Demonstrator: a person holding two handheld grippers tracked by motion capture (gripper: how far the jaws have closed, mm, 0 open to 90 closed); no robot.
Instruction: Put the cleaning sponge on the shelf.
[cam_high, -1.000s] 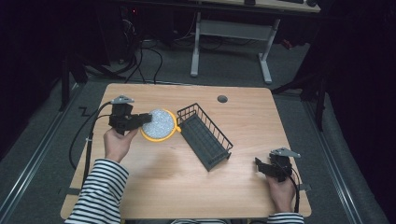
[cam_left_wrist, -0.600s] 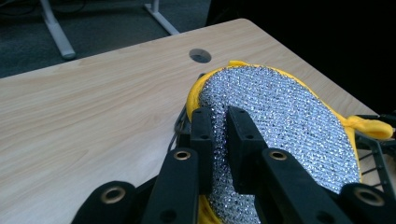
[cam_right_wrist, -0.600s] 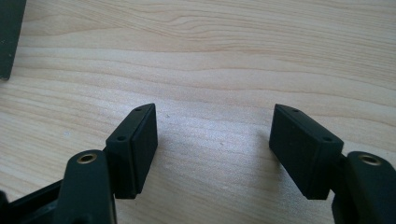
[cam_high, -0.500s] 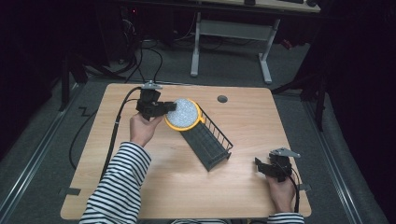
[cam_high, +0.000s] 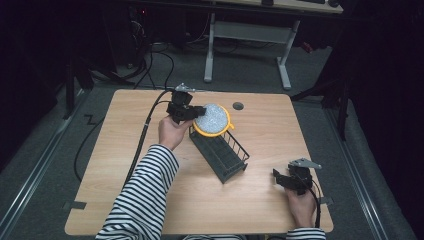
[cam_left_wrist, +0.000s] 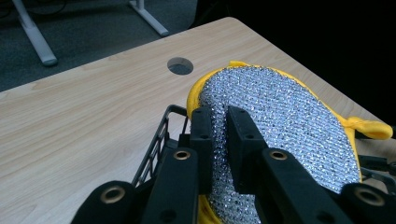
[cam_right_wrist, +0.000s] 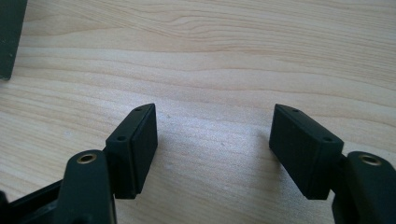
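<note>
Clamped on the scrubber (cam_left_wrist: 280, 121), left gripper (cam_high: 192, 113) has moved over the rack (cam_high: 220, 152).

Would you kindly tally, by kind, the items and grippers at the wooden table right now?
Round silver mesh scrubbing pad with yellow rim: 1
Dark wire rack basket: 1
Black two-jaw grippers: 2, the left gripper shut on the pad, the right gripper open over bare wood
Total: 4

Wooden table (cam_high: 125, 150), wire rack (cam_high: 220, 152) on it
</note>
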